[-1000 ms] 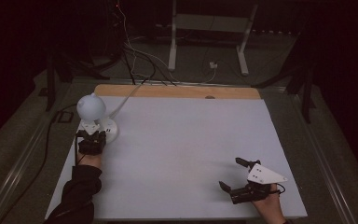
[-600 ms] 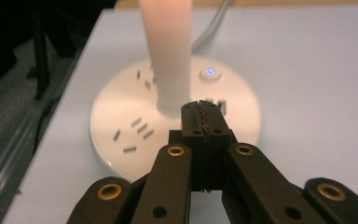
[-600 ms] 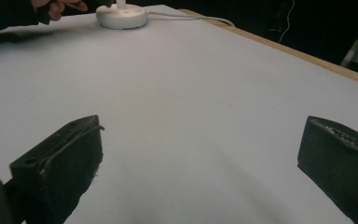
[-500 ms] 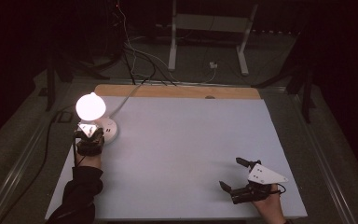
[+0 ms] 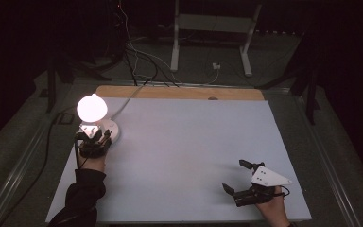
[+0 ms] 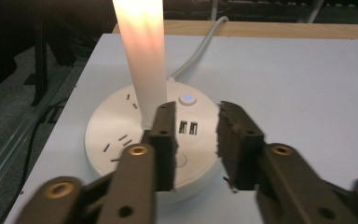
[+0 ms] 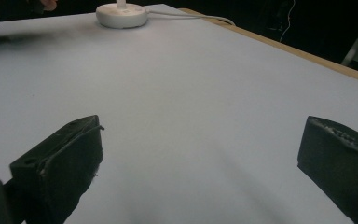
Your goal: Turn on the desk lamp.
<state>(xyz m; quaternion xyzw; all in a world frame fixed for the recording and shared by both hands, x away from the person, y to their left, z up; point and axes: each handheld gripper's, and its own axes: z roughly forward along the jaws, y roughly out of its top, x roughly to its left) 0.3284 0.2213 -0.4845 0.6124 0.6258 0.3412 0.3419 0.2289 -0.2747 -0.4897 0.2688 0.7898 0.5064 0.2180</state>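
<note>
The lamp (image 5: 93,116) stands lit at the table's (image 5: 194,156) far left corner, its glowing globe on a thin white stem (image 6: 142,56) that rises from a round, flat base (image 6: 116,135) set with sockets, USB ports and a small button (image 6: 187,99). It looks light and rigid, the plastic smooth and probably slippery; the globe and stem seem the fragile parts, so the low rim of the base is the safer hold, and the button wants only a light tip press. The left gripper (image 6: 196,140) hovers just above the base, jaws having just been opening, nothing between them. Its cord (image 5: 127,97) runs back over the wooden edge, so pulling forward may snag. The left table edge is near; wide bare surface lies to the right. The right gripper (image 5: 238,177) rests well apart, jaws wide and empty.
</note>
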